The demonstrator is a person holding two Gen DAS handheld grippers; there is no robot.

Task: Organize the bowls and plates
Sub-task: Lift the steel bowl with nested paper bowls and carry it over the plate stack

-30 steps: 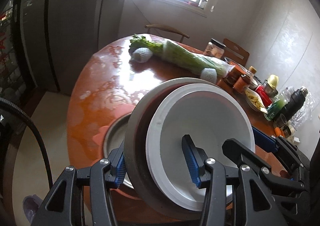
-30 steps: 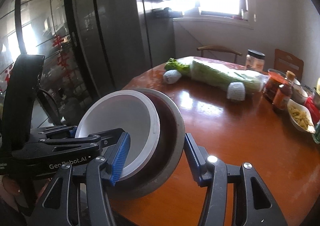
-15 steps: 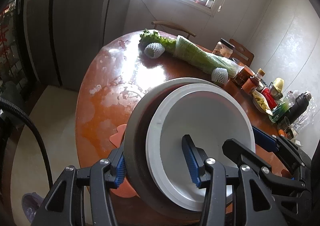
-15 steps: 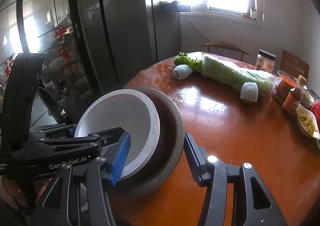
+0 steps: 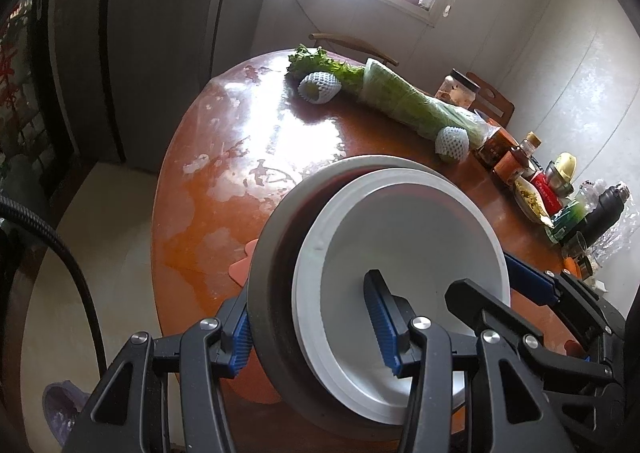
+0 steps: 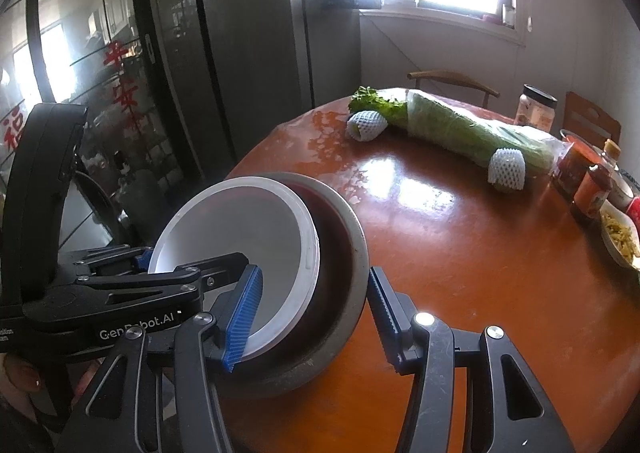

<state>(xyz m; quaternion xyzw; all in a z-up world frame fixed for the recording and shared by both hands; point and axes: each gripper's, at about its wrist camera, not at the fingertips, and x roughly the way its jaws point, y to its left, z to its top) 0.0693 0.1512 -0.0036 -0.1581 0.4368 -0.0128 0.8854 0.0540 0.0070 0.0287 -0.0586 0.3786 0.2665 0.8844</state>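
Both tools grip a nested pair of dishes, tilted above the near edge of the round counter (image 5: 224, 189). The left tool (image 5: 310, 329) is partly closed across the rims of the grey bowl (image 5: 272, 253) and the white bowl (image 5: 404, 245) inside it. The right tool (image 6: 316, 313) clamps the same rims from the opposite side.

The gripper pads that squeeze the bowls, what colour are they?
Blue, with ridges. The pads show best in the right wrist view.

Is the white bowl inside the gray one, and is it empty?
Yes, the white bowl sits nested inside the gray bowl. It looks empty: only bare white shows inside.
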